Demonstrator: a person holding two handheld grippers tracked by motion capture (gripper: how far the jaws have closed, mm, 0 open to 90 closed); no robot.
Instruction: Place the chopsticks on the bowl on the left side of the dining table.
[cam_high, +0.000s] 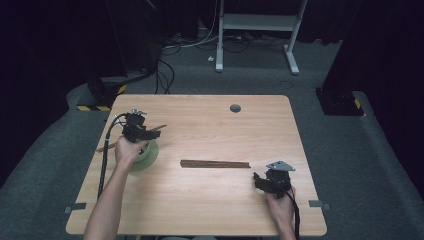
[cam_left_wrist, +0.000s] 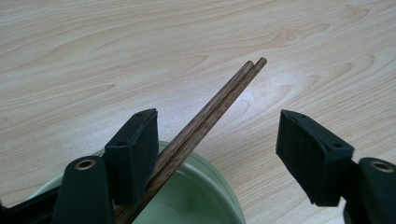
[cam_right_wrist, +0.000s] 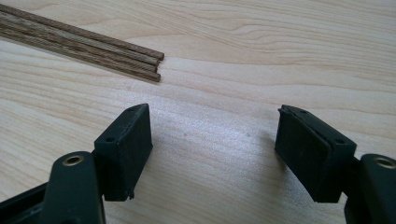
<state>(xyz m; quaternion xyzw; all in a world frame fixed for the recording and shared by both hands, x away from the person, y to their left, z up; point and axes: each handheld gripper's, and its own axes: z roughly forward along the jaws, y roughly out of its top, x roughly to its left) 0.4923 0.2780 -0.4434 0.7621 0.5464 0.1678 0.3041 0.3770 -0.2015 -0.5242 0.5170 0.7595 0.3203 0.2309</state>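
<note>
I judge the work to be moving chopsticks from the bench (cam_high: 210, 200) into the green bowl (cam_high: 148, 156), and it looks partly done. My left gripper (cam_left_wrist: 217, 154) hangs over the bowl at the left side of the bench with its jaws spread wide, holding nothing. A pair of chopsticks (cam_left_wrist: 212, 114) leans on the bowl's rim right against the inner face of one jaw, with its tips reaching out over the wood. That pair looks delivered.

What is left is the bundle of chopsticks (cam_high: 215, 164) lying flat near the middle of the bench, well apart from the bowl. My right gripper (cam_right_wrist: 215, 151) sits low near the front right, jaws open and empty, pointed toward the near end of that bundle but not touching it. I would say the next pick has not yet begun.
</note>
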